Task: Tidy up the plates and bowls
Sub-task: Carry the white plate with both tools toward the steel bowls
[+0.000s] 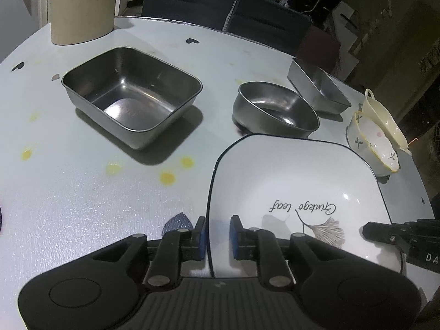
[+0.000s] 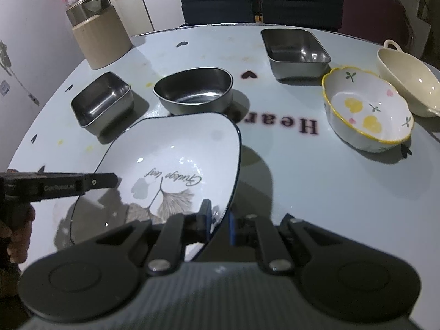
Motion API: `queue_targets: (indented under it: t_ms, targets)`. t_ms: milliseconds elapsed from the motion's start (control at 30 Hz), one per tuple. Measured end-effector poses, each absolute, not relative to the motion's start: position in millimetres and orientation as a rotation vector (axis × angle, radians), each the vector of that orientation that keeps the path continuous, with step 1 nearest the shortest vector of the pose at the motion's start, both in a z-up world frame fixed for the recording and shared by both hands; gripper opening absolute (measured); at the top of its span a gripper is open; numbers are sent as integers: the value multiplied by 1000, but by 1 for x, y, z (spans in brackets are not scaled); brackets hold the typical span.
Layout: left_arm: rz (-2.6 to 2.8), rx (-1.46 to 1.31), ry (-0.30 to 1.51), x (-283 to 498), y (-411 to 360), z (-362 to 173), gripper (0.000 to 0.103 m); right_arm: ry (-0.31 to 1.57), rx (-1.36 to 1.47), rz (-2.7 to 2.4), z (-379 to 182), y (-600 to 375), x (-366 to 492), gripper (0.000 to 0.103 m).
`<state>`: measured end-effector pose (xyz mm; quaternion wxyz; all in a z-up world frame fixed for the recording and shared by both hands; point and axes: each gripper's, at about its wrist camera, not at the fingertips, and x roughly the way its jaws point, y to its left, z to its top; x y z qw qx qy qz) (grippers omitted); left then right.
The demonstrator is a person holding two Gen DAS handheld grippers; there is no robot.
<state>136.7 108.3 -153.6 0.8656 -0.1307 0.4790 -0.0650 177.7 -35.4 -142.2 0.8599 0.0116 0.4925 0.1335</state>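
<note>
Square plate [image 1: 288,181] [image 2: 170,148]: white, dark-rimmed, printed with a ginkgo leaf and script; located at the near side of the table [image 1: 82,192], gripped from two sides. Appears raised at its right edge, with a shadow on the tabletop beneath that edge.

Right gripper [image 2: 218,221] [image 1: 368,229]: set on the plate's near right rim; jaws nearly closed, pads pressed on the rim from both faces.

Left gripper [image 1: 217,236] [image 2: 110,180]: set astride the plate's near left rim; jaws narrowly parted, rim between them, inner pad standing clear of the plate surface. Carried by a hand [image 2: 19,236], seen left of the plate.

Behind the plate, close to its far rim: oval steel bowl [image 1: 275,110] [image 2: 195,88], upright.

Behind and left of the plate: rectangular steel dish [image 1: 132,96] [image 2: 101,104]. Further back on that side: beige canister [image 1: 82,8] [image 2: 99,38].

Behind and right of the plate, beyond the oval bowl: second rectangular steel dish [image 1: 316,85] [image 2: 295,46].

Right of the plate, well apart: flower-patterned bowl [image 1: 365,140] [image 2: 368,110] with yellow rim; just beyond it, cream handled dish [image 1: 382,115] [image 2: 407,82].
</note>
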Motion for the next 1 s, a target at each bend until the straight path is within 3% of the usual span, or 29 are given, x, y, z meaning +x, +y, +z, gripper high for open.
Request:
queue_targets:
  t_ms: [1000]
  targets:
    - [-148, -148, 1058, 134, 97, -143, 24, 1110, 74, 194, -163, -46, 192, 14]
